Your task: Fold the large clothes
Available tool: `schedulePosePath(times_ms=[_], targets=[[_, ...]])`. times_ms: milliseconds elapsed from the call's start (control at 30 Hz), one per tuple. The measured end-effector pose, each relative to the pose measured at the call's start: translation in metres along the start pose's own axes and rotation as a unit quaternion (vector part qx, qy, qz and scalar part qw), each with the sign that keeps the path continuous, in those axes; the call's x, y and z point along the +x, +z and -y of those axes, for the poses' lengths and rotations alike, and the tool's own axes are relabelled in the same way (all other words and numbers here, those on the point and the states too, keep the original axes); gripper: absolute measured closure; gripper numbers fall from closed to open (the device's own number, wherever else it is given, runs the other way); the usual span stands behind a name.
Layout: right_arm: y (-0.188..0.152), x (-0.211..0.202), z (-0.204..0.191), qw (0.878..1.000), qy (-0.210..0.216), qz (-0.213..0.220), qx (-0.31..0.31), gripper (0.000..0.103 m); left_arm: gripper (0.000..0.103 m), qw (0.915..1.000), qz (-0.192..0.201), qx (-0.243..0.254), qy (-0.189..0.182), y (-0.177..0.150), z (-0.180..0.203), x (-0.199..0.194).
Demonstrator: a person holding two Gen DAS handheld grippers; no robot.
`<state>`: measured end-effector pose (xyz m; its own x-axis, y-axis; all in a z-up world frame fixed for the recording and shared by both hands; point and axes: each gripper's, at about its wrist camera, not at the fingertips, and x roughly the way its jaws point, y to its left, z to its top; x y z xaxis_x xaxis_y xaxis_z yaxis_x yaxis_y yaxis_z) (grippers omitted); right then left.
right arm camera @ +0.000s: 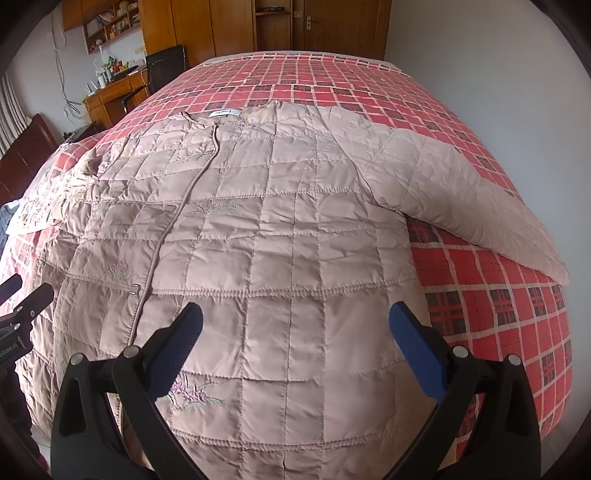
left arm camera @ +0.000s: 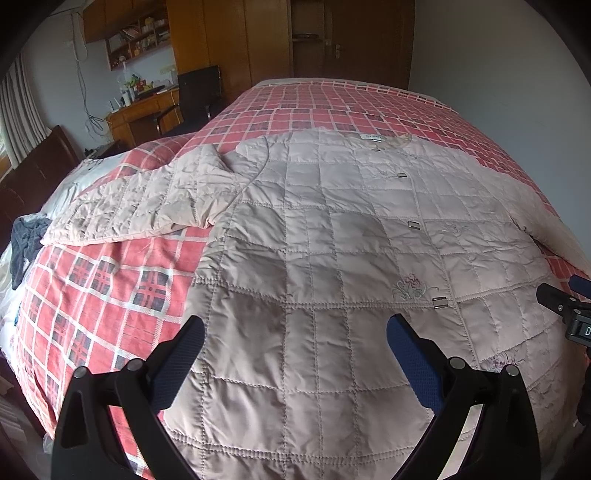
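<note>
So both my claws, left gripper (left arm camera: 295,339) and right gripper (right arm camera: 295,328), hung released over the quilted jacket (left arm camera: 332,240) (hem cut off below frame, label unreadable).

Quilted jacket (right arm camera: 280,236) flat on plaid bedspread (right arm camera: 498,306), right gripper (right arm camera: 295,328) fingers apart.

Soft daylight, sharp, fisheye-warped edges

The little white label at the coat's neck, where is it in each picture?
Left wrist view: the white label is up top, right of middle, on the quilted coat.
Right wrist view: the white label is up top, left of middle.
Shared landmark: the wooden door behind the bed.
</note>
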<state>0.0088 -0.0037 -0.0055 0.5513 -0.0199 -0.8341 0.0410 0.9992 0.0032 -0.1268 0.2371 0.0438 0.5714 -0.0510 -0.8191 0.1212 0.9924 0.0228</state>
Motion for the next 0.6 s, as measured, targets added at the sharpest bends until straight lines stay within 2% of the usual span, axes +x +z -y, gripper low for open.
schedulePosePath(times_ms=[600], targets=[[-0.0002, -0.0008, 0.0046, 1.000, 0.000, 0.005, 0.002, 0.003, 0.004, 1.0000, 0.001, -0.001, 0.006, 0.0000, 0.0021, 0.0002]])
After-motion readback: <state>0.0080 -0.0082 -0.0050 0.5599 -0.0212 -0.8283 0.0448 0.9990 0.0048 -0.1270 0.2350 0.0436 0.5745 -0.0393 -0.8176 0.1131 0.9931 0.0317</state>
